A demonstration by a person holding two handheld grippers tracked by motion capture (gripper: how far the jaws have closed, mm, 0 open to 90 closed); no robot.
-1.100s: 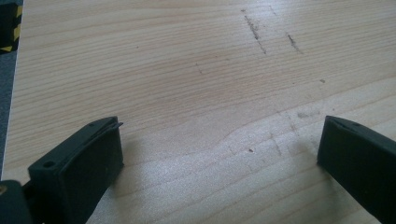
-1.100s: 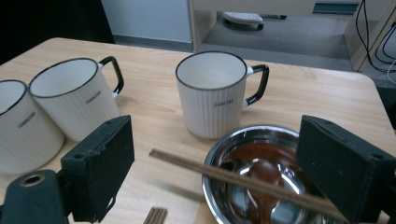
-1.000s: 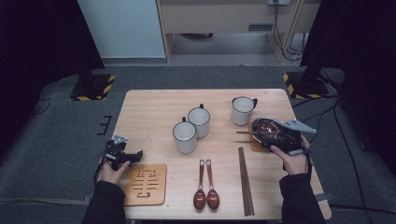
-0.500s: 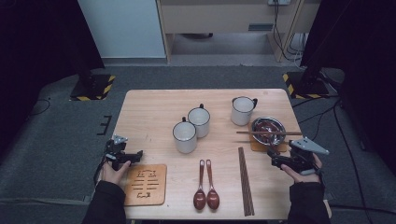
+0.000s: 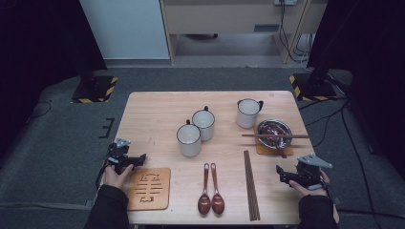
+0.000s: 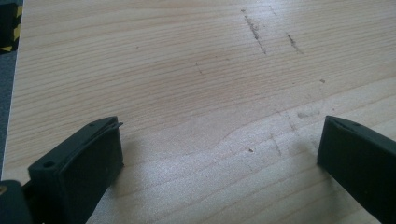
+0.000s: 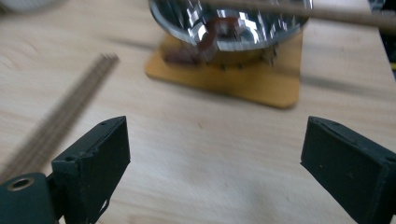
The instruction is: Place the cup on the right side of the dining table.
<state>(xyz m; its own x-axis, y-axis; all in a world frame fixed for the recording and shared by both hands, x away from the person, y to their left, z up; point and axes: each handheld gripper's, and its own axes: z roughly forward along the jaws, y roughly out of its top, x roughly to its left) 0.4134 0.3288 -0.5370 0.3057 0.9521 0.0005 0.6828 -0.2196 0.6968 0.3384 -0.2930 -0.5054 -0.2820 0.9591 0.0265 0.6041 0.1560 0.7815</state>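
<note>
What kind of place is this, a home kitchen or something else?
Probably a lab or studio set up for recording, not a home. A lone wooden table stands on grey carpet, black drapes hang at both sides, and stand bases with hazard stripes sit on the floor.

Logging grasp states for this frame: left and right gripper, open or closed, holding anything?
Left gripper: open, holding nothing, bare table between its fingers.
Right gripper: open, holding nothing, near the metal bowl but apart from it.
</note>
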